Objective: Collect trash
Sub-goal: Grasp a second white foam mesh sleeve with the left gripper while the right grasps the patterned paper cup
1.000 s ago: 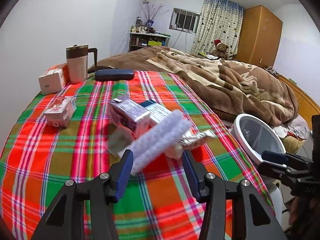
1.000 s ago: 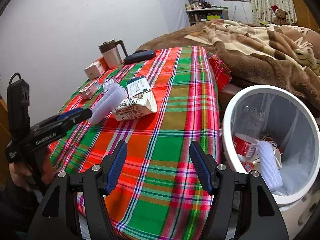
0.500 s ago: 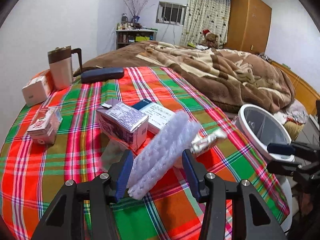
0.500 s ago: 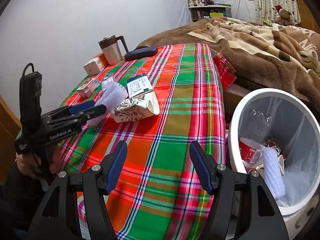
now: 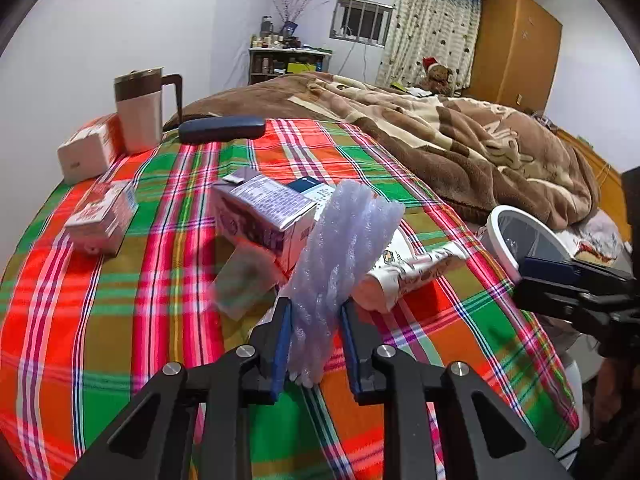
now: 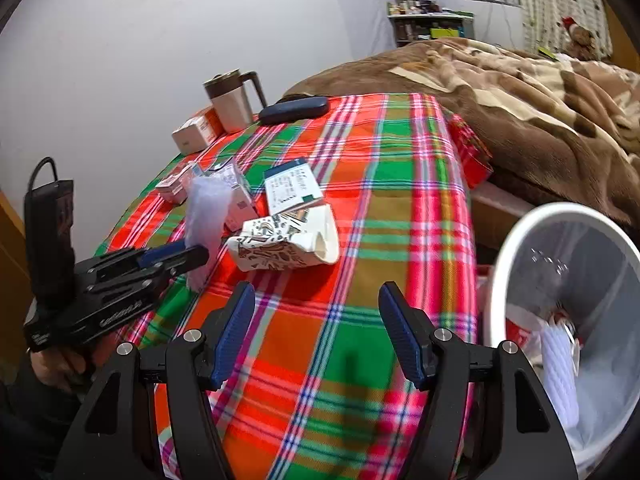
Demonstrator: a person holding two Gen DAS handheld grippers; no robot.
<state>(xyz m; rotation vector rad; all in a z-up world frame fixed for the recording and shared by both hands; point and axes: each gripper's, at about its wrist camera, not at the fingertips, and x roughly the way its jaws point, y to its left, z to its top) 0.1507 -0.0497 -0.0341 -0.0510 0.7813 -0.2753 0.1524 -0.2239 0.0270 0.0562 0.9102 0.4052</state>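
Note:
A roll of pale bubble wrap (image 5: 340,248) stands tilted up from the plaid tablecloth (image 5: 160,320), and my left gripper (image 5: 314,312) is shut on its lower end, pads pressing both sides. The right wrist view shows the same roll (image 6: 206,216) in the left gripper (image 6: 188,252). Beside it lie a crushed patterned paper cup (image 6: 288,244), a purple carton (image 5: 260,212) and a blue-and-white box (image 6: 290,188). My right gripper (image 6: 316,308) hangs open over the cloth with nothing between its fingers. A white bin (image 6: 520,248) stands at the table's right.
A mug (image 5: 140,108), a dark glasses case (image 5: 222,128), a white box (image 5: 84,156) and a small red-and-white carton (image 5: 104,216) sit on the far and left side. A clear film scrap (image 5: 244,276) lies by the purple carton. The bin holds another white roll (image 6: 560,368). A brown blanket (image 5: 460,140) lies behind.
My left gripper's jaws have shut on the bubble wrap roll, which now tilts up. The right gripper has drifted a little left, away from the bin, still open.

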